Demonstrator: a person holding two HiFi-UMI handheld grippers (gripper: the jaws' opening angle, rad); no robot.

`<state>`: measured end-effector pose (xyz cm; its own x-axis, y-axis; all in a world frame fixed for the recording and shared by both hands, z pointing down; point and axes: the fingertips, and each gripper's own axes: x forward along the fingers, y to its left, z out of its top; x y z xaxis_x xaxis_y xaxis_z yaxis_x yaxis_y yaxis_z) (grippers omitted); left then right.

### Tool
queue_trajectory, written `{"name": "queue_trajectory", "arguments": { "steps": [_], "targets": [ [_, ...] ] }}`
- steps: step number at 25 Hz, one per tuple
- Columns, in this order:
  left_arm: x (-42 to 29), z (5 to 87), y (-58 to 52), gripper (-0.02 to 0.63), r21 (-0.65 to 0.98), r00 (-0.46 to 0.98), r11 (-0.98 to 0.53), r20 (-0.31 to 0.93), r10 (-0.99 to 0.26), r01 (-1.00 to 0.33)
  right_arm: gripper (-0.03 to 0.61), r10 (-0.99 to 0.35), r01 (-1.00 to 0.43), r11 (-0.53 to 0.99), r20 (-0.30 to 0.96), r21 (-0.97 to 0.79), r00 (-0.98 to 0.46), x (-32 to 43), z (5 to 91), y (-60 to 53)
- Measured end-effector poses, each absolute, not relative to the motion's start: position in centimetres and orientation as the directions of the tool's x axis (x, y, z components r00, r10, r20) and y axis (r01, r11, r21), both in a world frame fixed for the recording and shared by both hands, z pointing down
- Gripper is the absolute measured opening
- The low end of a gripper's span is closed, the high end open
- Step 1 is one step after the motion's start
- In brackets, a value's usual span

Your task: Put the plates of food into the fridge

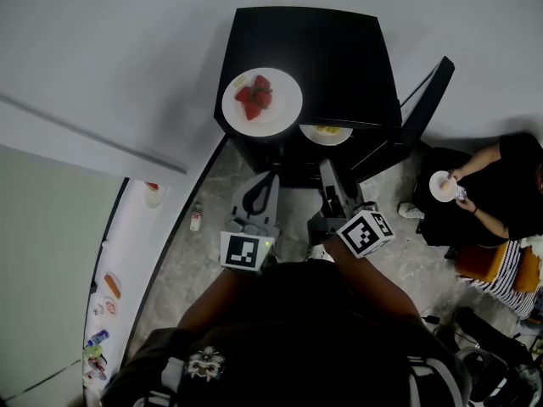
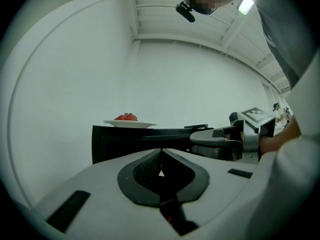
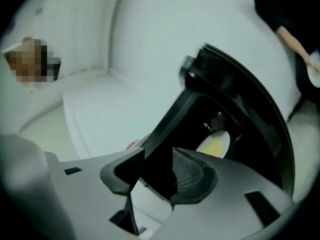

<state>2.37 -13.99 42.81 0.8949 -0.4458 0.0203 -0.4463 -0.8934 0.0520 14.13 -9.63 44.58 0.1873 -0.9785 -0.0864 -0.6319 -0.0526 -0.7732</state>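
Observation:
A white plate of strawberries [image 1: 262,102] sits on top of the black mini fridge [image 1: 339,49]; the left gripper view shows the plate [image 2: 130,123] level with the jaws, farther off. A second plate with yellow food [image 1: 326,133] lies inside the fridge just under its top edge, and the right gripper view has this plate [image 3: 215,145] beyond the jaws. The fridge door [image 1: 427,98] stands open to the right. My left gripper [image 1: 261,181] is shut and empty, below the strawberry plate. My right gripper [image 1: 327,172] is open at the fridge's mouth, holding nothing.
A person sits on the floor at the right holding a small white dish [image 1: 443,186]. A white counter [image 1: 119,253] with small items runs along the left. A small bottle [image 1: 196,219] stands on the floor by it.

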Motion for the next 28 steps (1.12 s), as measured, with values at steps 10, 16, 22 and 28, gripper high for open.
{"name": "queue_trajectory", "arguments": {
  "steps": [10,16,22,28],
  "targets": [
    [0.6,42.2,-16.3,0.021,0.102,0.865,-0.86,0.018,-0.501,-0.5,0.05,-0.98,-0.975,-0.088,-0.155,-0.205,0.121,12.1,39.1,-7.7],
    [1.1,40.6,-15.3,0.021,0.059,0.88,-0.879,-0.01,-0.475,-0.474,0.026,-0.978,-0.988,-0.152,-0.14,-0.033,0.155,12.4,38.0,-7.7],
    [1.9,39.7,-14.1,0.023,0.037,0.891,-0.891,-0.029,-0.453,-0.452,0.025,-0.977,-0.985,-0.174,-0.125,0.018,0.171,12.7,38.2,-7.2],
    [2.1,40.4,-13.8,0.021,0.038,0.902,-0.902,0.004,-0.431,-0.431,0.025,-0.982,-0.988,-0.146,-0.124,0.047,0.14,11.8,38.0,-7.5]
  ]
}}
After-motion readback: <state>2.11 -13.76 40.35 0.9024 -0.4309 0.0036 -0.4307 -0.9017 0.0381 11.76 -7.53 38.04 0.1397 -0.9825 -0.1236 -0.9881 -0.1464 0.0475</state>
